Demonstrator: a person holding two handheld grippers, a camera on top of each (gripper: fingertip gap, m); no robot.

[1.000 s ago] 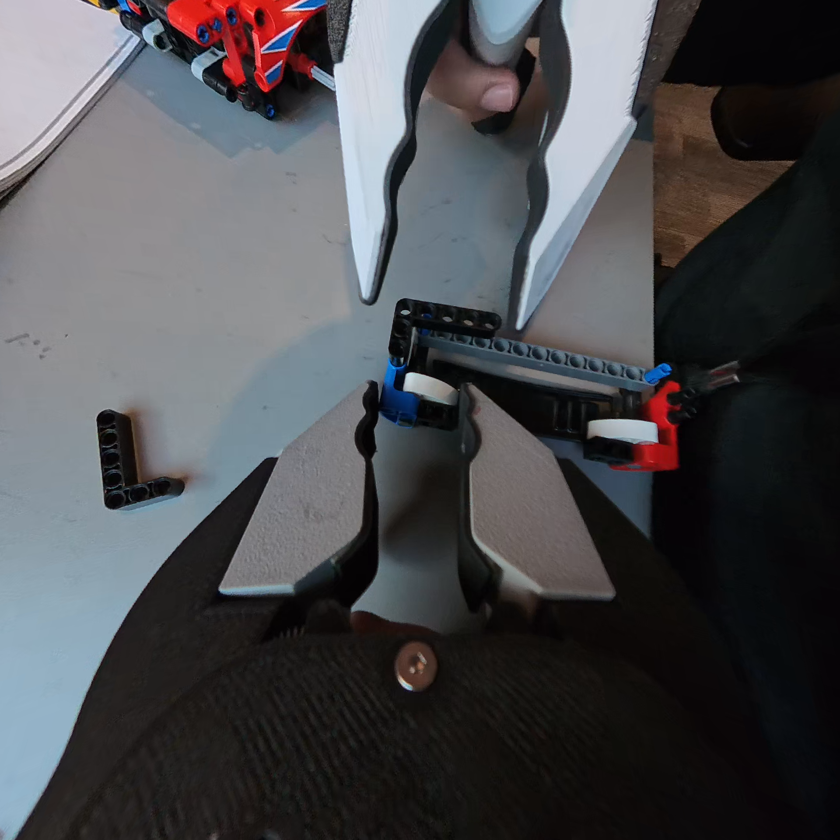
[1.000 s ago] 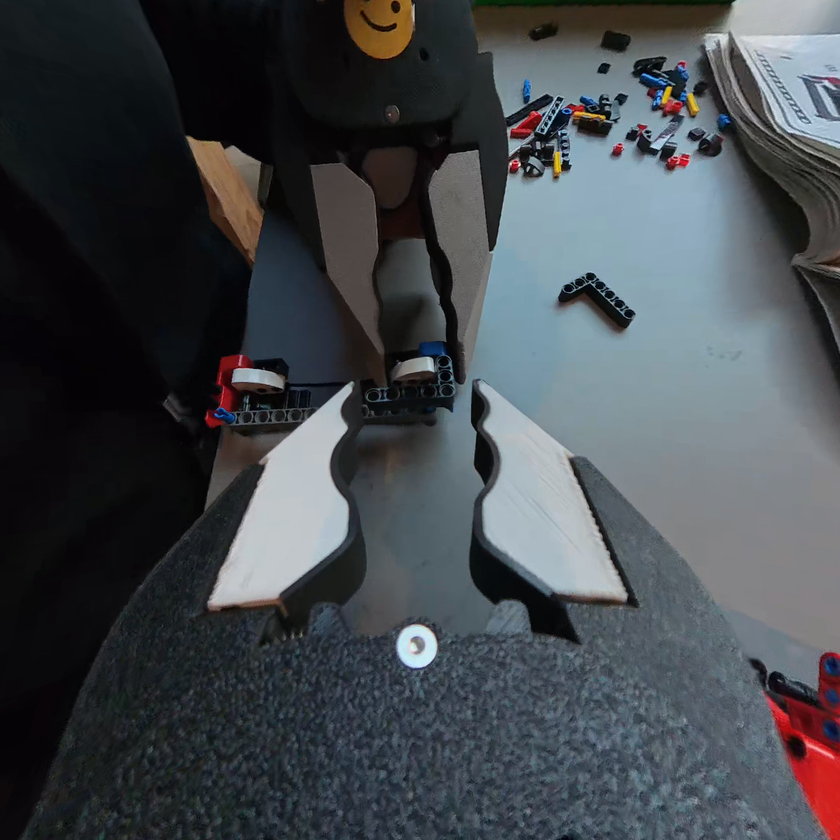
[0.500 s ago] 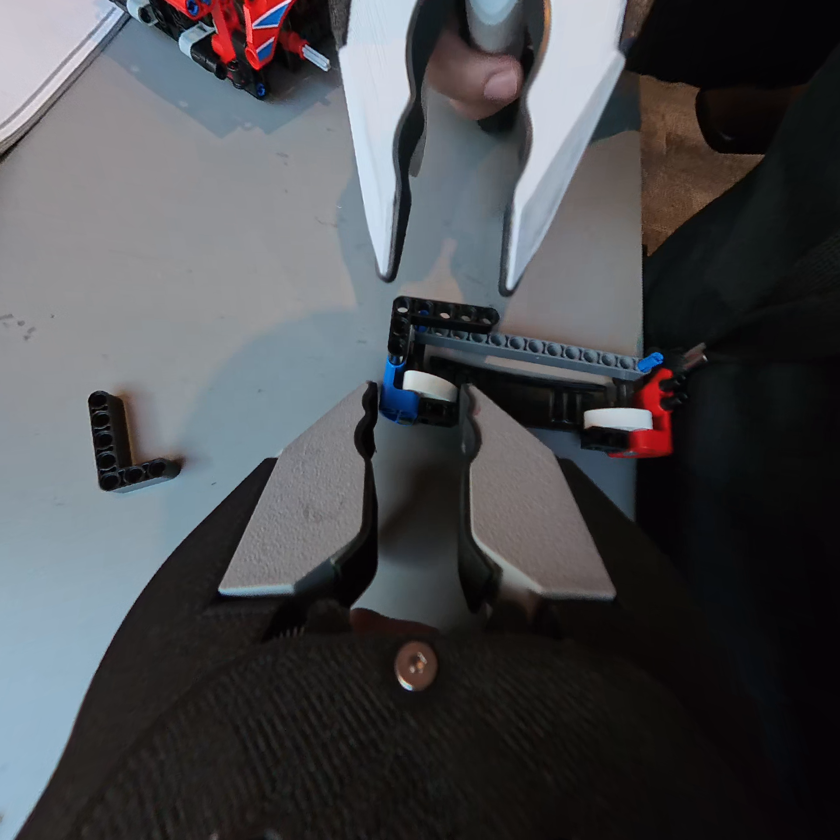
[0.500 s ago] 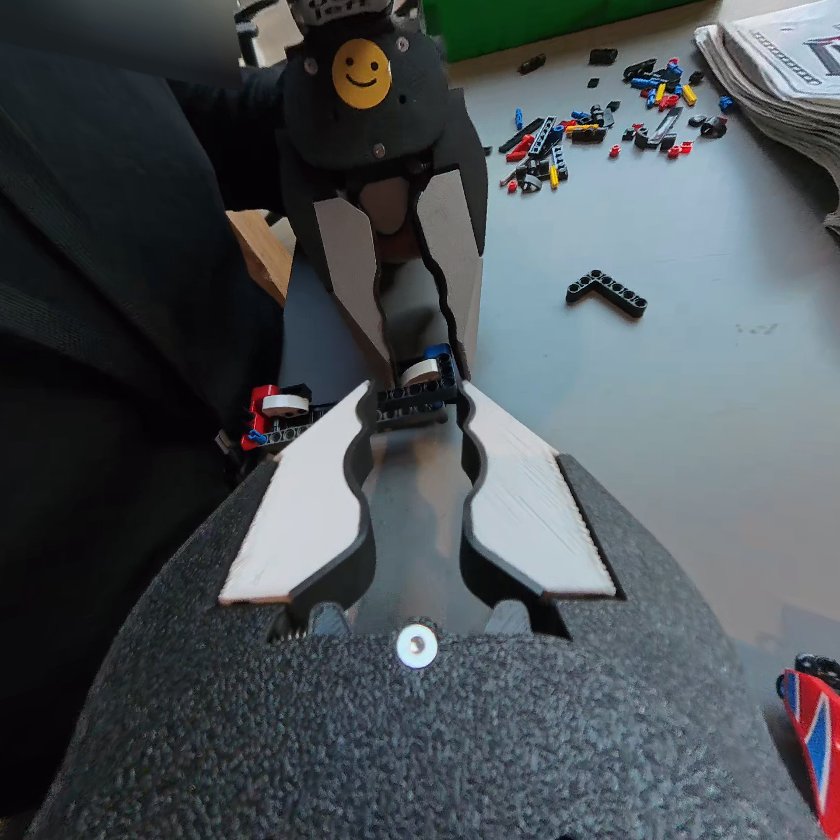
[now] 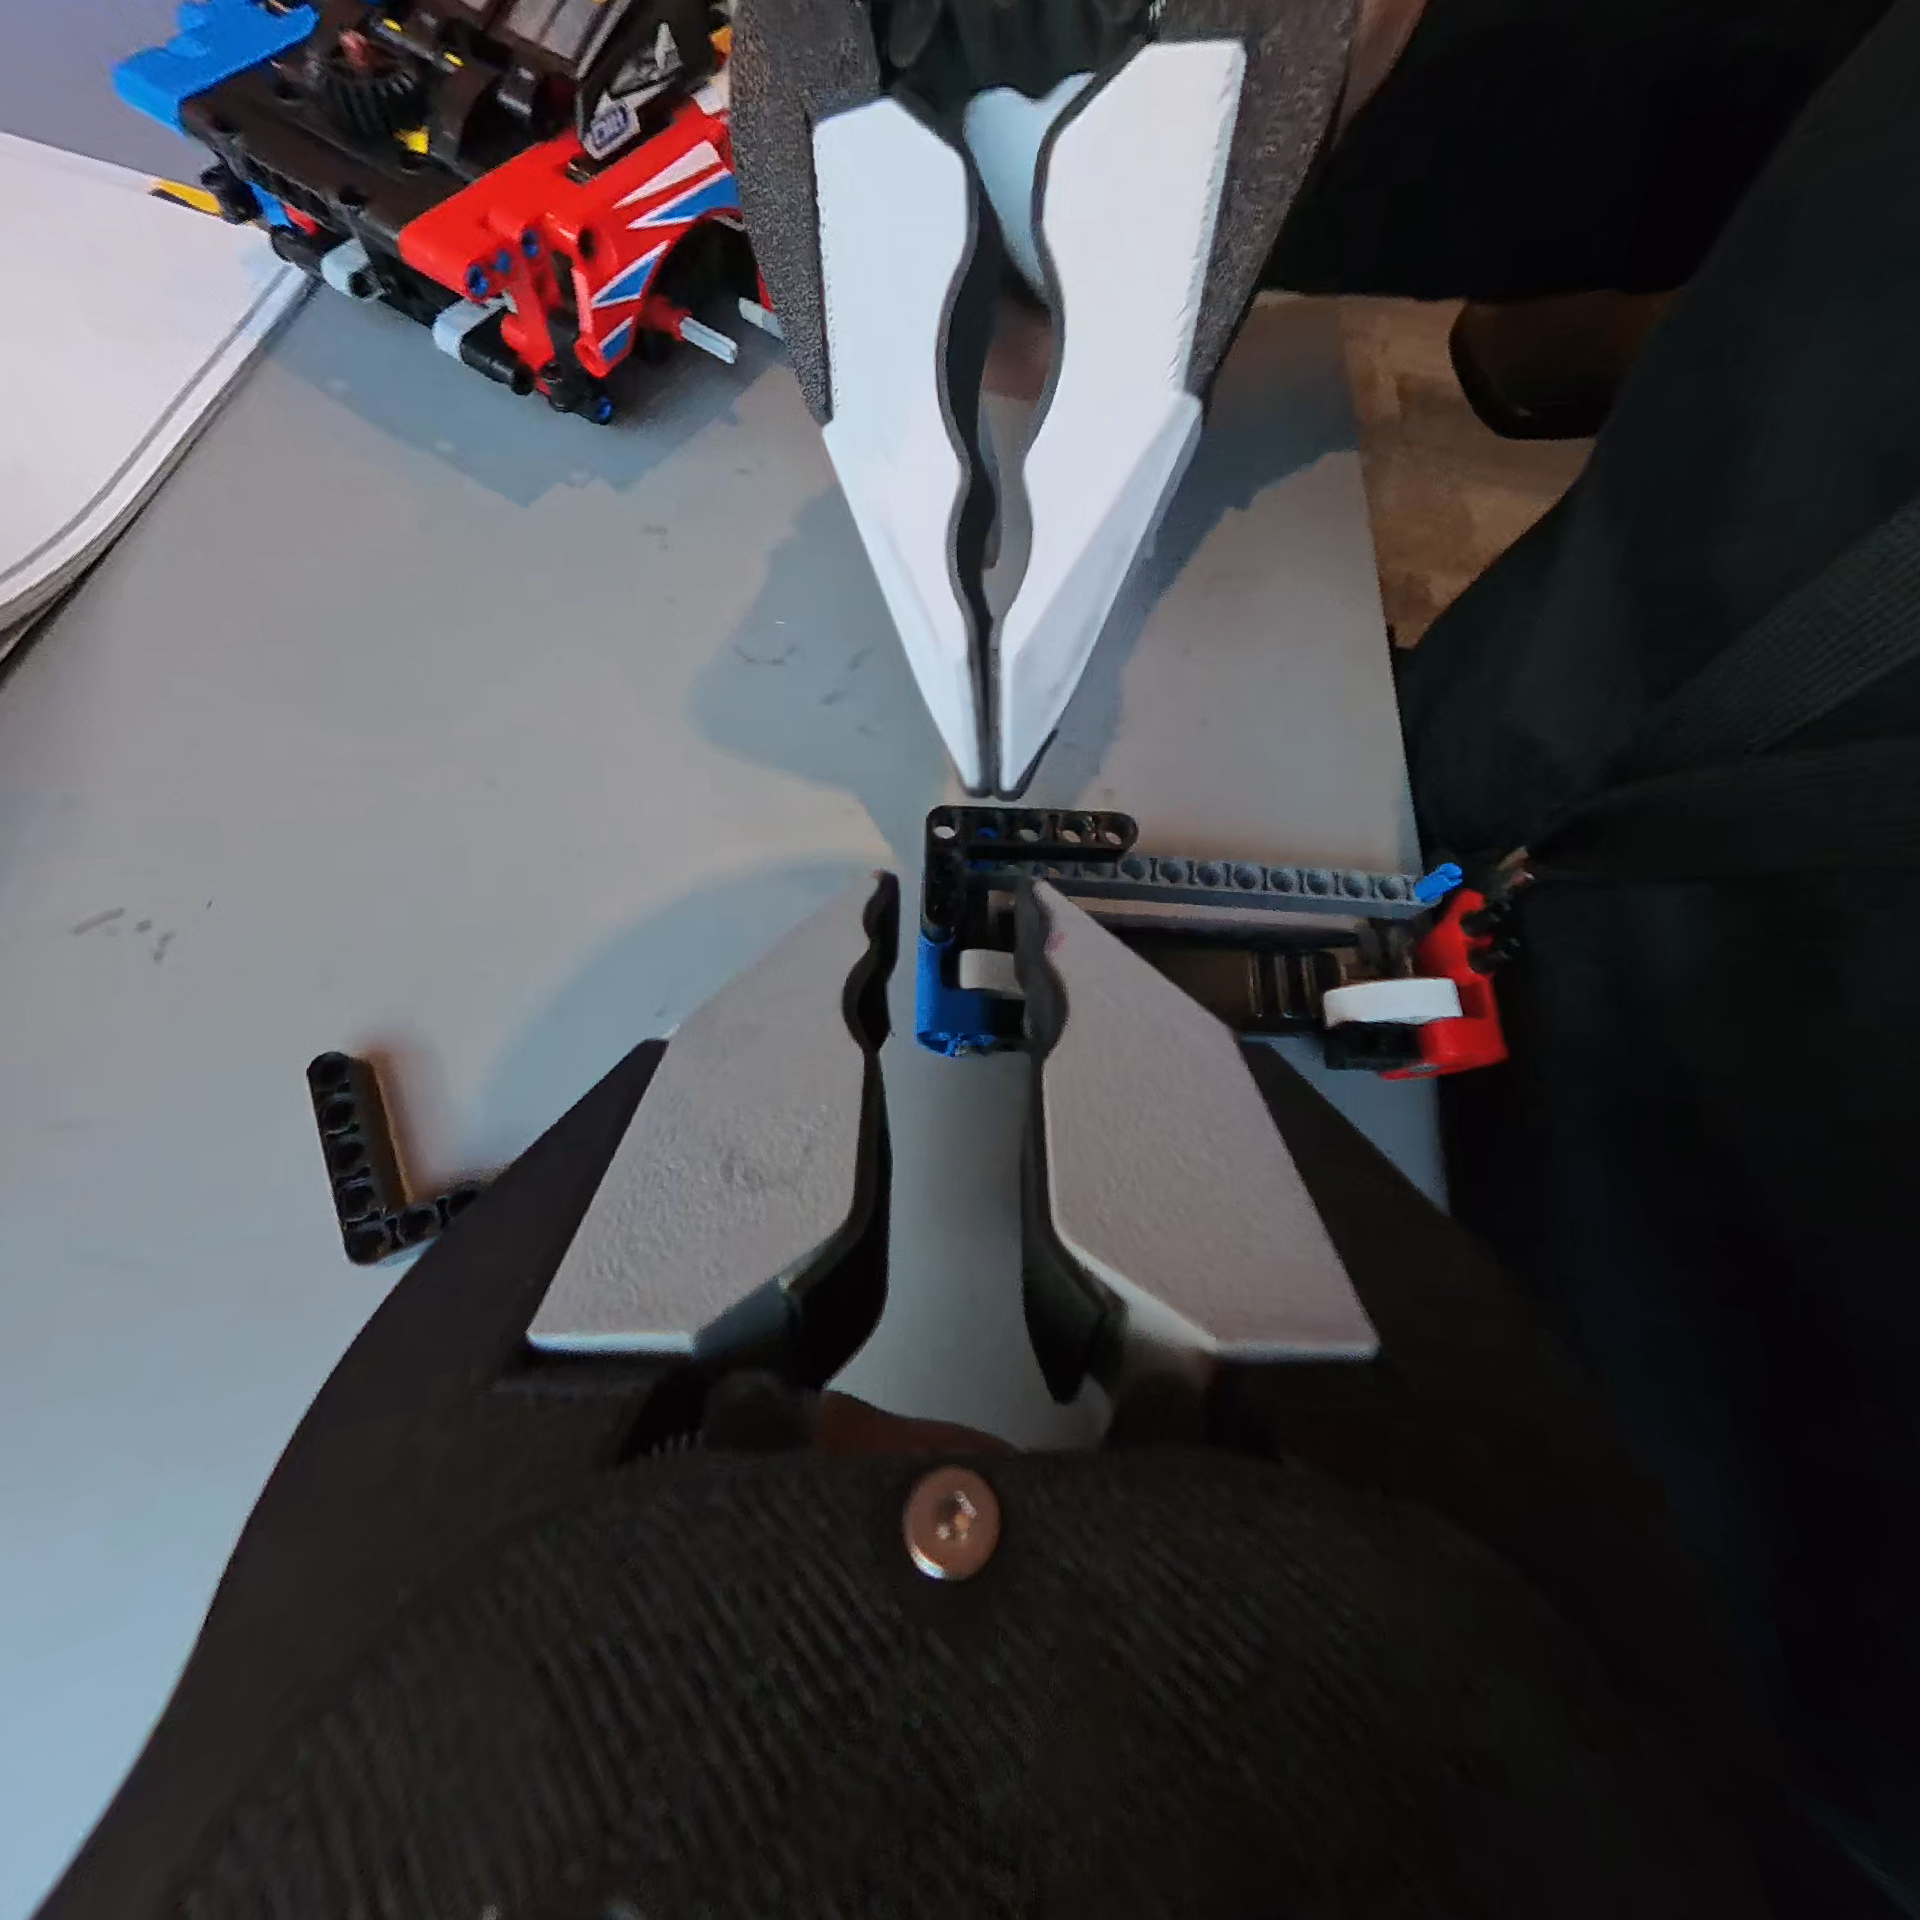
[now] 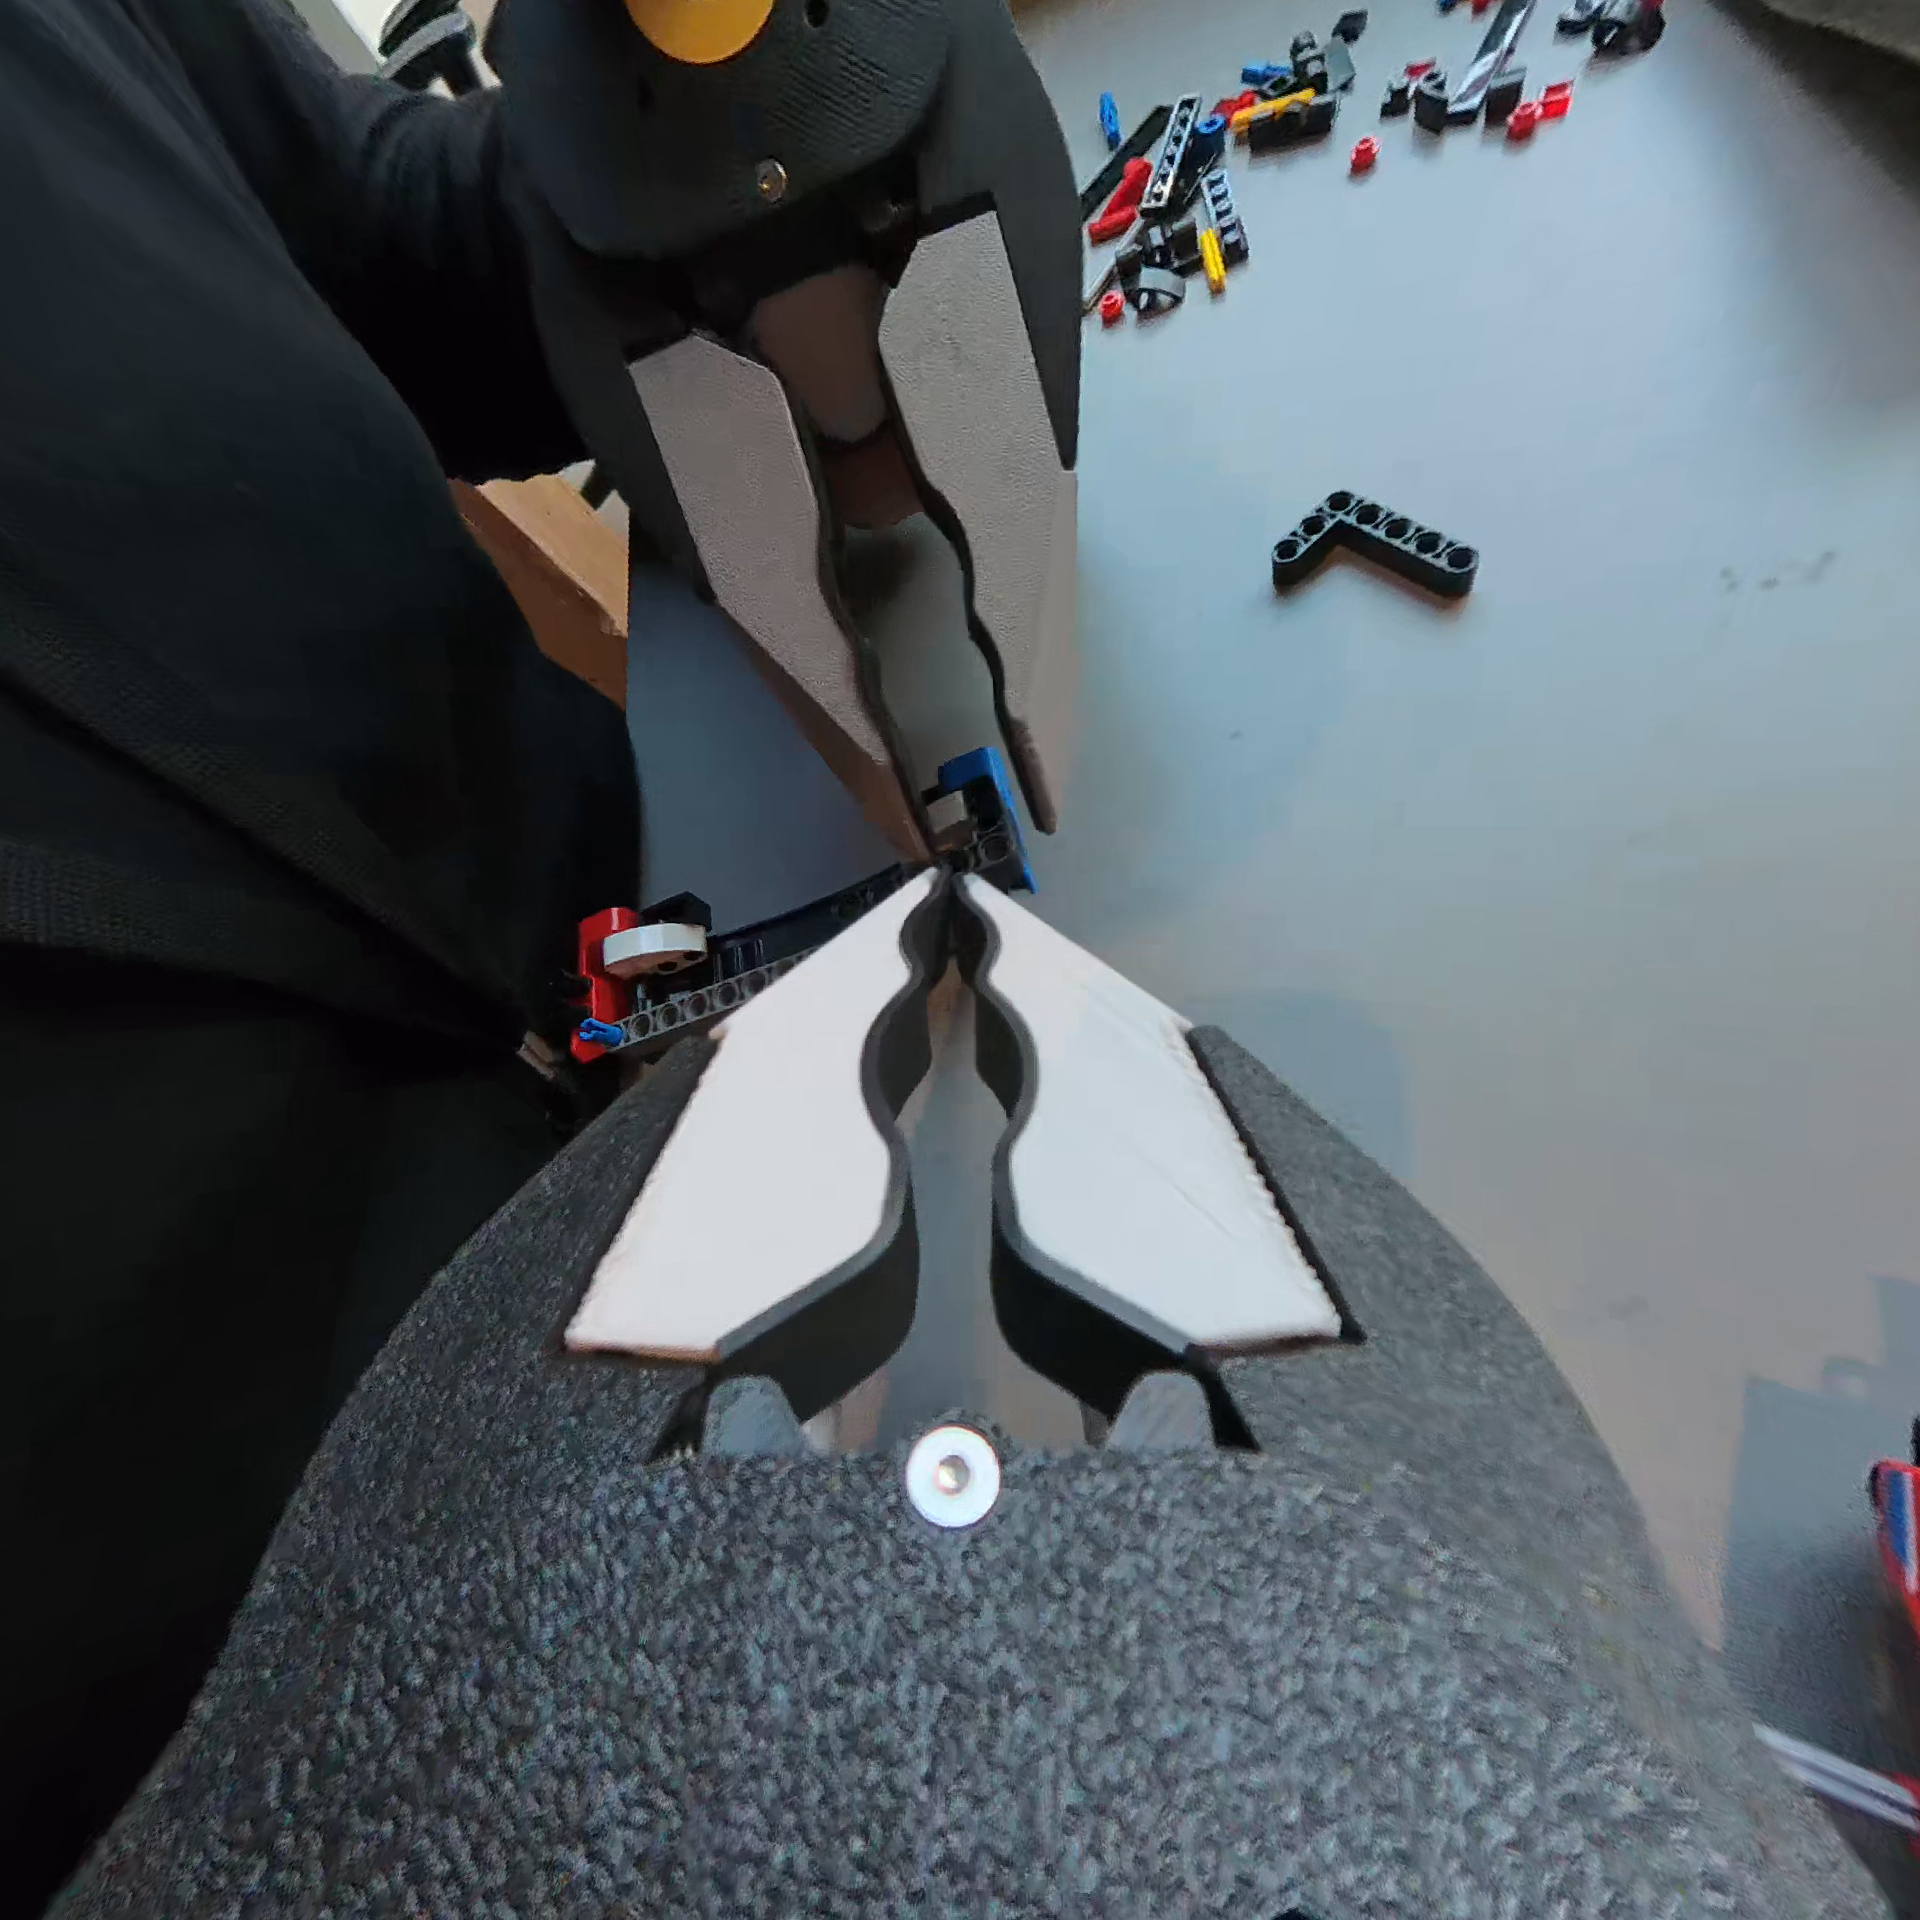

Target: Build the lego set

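Grey tabletop (image 5: 468,675) is filling the left wrist view, with the small frame (image 5: 1195,925) lying near the right edge, its long grey beam running left to right. Left gripper (image 5: 956,935) is straddling the frame's blue left end, fingers slightly spread around it; whether they are truly gripping cannot be told. Right gripper (image 5: 987,779) is pointing in from the far side, fingers pressed together, tips touching the black corner beam (image 5: 1029,829). A loose black L-beam (image 5: 358,1164) is lying well to the left, a red truck model (image 5: 499,218) far left.

Right wrist view is showing the right gripper (image 6: 948,883) closed against that same corner, the left gripper (image 6: 977,821) opposite, and scattered loose parts (image 6: 1247,135) far off
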